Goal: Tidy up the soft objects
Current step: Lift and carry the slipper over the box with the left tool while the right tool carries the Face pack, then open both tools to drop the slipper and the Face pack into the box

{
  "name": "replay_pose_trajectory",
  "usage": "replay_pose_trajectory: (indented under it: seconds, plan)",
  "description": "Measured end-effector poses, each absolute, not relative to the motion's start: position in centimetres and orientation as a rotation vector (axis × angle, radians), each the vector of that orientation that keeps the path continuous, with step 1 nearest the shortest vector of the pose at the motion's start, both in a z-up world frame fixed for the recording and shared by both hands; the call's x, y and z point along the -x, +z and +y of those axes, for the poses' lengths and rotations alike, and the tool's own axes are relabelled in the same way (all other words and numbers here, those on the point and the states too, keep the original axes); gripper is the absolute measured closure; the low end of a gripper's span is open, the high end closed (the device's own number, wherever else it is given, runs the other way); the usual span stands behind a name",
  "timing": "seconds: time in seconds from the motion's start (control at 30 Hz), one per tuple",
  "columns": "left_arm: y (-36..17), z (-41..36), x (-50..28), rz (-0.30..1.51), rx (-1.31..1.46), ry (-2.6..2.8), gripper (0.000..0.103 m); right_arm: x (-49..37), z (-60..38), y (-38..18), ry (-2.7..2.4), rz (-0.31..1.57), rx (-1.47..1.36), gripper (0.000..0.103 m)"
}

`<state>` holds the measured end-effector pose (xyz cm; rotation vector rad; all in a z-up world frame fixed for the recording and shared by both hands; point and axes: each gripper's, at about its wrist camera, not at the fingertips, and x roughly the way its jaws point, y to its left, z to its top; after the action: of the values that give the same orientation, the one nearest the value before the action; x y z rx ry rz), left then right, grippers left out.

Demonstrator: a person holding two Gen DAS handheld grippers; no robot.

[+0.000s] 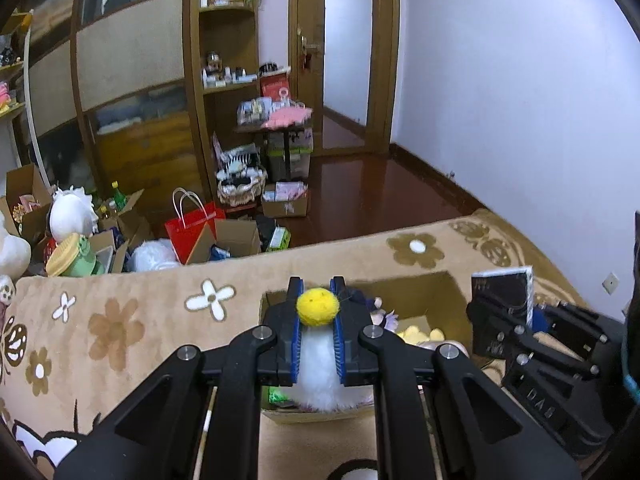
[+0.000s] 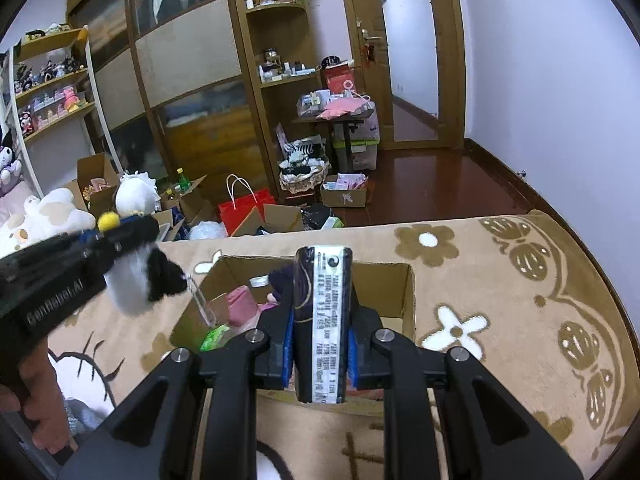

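Grippers both loaded above an open cardboard box (image 2: 404,292) on a beige flowered blanket (image 1: 120,320). Left gripper (image 1: 318,312) has its jaws clamped on a white, black and yellow plush toy (image 1: 318,356), held over the box's left side. Right gripper (image 2: 320,340) has its jaws clamped on a dark flat packet (image 2: 322,320) with a white printed label, upright over the box's near edge.
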<state>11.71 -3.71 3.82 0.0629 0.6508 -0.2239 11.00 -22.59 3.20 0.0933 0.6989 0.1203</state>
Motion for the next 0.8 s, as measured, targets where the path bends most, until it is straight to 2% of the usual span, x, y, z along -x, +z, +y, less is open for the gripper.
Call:
replay_pose_trajectory:
  seconds: [0.37, 0.8]
  plan:
    - [-2.3, -4.3, -15.0, 0.806, -0.078, -0.232, 0.091, -13.4, -23.3, -0.6, 0.169, 0.752, -0.142, 0.082]
    - [-5.4, -3.5, -16.5, 0.903, -0.071, -0.198, 0.086, -14.3, -24.1, -3.8, 0.231, 0.811, -0.23, 0.081]
